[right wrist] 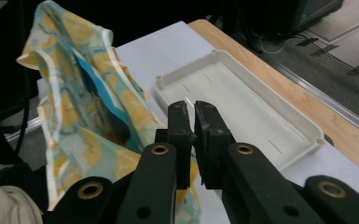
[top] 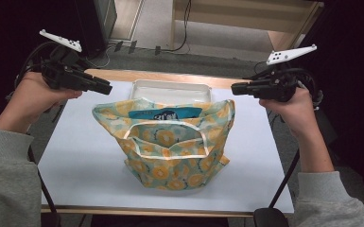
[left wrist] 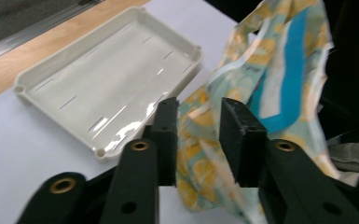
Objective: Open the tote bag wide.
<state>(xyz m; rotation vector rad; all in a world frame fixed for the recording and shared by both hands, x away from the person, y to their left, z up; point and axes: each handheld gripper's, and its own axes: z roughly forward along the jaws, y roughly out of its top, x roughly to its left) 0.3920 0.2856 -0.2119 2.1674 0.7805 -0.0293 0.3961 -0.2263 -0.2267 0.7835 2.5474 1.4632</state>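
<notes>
A cloth bag (top: 175, 156) with yellow flowers on teal and white handles stands open on the white table (top: 85, 156). A blue packet (top: 165, 113) shows inside its mouth. My left gripper (top: 108, 89) hovers just above and left of the bag's top left corner, apart from it. In the left gripper view its jaws (left wrist: 198, 105) stand apart, with the bag (left wrist: 279, 70) beyond them. My right gripper (top: 233, 88) hangs above the bag's top right corner. Its jaws (right wrist: 193, 107) are pressed nearly together with nothing between them, the bag (right wrist: 74, 93) to their left.
A shallow white plastic tray (top: 170, 90) lies behind the bag at the table's far edge, also seen in the left gripper view (left wrist: 107, 79) and the right gripper view (right wrist: 251, 107). Beyond it runs a wooden strip (top: 170, 76), then floor with cables.
</notes>
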